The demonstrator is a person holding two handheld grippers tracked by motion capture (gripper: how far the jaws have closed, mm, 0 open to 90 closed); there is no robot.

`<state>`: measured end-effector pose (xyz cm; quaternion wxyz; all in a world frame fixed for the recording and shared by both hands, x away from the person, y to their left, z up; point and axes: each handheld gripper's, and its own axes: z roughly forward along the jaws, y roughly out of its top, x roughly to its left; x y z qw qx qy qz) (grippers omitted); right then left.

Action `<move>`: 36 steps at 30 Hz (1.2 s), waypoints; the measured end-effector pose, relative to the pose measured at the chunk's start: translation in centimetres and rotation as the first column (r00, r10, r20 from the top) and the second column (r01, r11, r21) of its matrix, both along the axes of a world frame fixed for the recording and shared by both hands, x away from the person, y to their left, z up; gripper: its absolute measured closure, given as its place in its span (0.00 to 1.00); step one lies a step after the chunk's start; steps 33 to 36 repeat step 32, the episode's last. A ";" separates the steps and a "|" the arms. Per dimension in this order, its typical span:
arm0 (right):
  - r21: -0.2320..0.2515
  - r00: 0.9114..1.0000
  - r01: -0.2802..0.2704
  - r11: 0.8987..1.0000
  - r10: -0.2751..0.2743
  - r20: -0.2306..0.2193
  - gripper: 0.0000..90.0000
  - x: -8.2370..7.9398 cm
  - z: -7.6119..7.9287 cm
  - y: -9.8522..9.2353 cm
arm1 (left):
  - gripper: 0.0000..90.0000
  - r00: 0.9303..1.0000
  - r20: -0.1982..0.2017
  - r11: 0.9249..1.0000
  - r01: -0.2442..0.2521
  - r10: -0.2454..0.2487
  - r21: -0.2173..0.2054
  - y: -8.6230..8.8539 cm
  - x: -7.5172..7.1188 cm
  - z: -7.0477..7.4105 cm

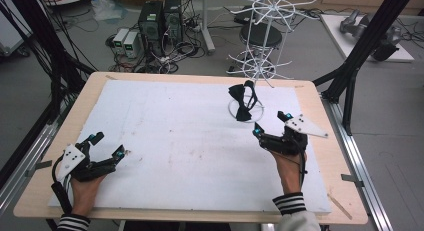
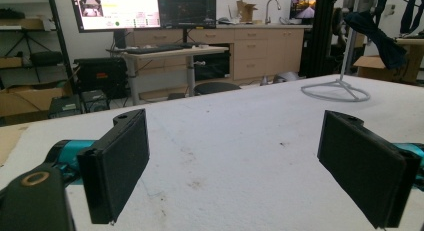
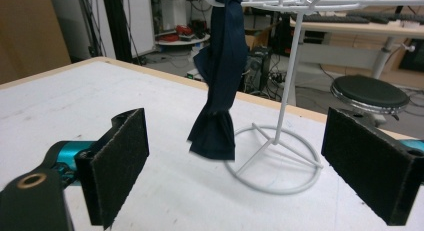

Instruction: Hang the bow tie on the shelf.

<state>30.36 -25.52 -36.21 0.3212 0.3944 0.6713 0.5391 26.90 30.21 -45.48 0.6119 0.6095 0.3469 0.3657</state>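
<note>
A white wire rack (image 1: pixel 260 41) stands on the white board (image 1: pixel 175 141) at the back right, on a ring base (image 1: pixel 232 110). A dark navy cloth (image 1: pixel 243 102) hangs from it down to the board. My right gripper (image 1: pixel 271 123) rests just in front of the base, open and empty. In the right gripper view the cloth (image 3: pixel 220 81) hangs ahead between the open gripper (image 3: pixel 245 166) pads, beside the rack's pole (image 3: pixel 290 66). Near the board's front left corner my left gripper (image 1: pixel 109 144) lies open and empty. The left gripper (image 2: pixel 250 161) view has the rack base (image 2: pixel 335 89) and cloth (image 2: pixel 375 36) far off.
The board lies on a wooden table (image 1: pixel 90 91). Black frame posts (image 1: pixel 362 46) rise past the right edge and more (image 1: pixel 30 46) at the left. On the floor behind are computer towers (image 1: pixel 160 21), cables and a black stool (image 1: pixel 260 35).
</note>
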 end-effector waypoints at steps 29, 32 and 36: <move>0.051 0.986 -0.001 0.999 -0.007 0.166 0.12 -5.1 -9.2 -2.4 | 0.15 1.000 0.010 1.000 -0.023 0.023 -0.012 0.0 -0.1 0.0; 0.066 0.987 0.001 0.998 -0.012 0.162 0.12 -5.2 -9.2 -2.5 | 0.15 1.000 0.006 1.000 -0.025 0.025 -0.011 0.1 -0.1 0.0; 0.066 0.987 0.001 0.998 -0.012 0.162 0.12 -5.2 -9.2 -2.5 | 0.15 1.000 0.006 1.000 -0.025 0.025 -0.011 0.1 -0.1 0.0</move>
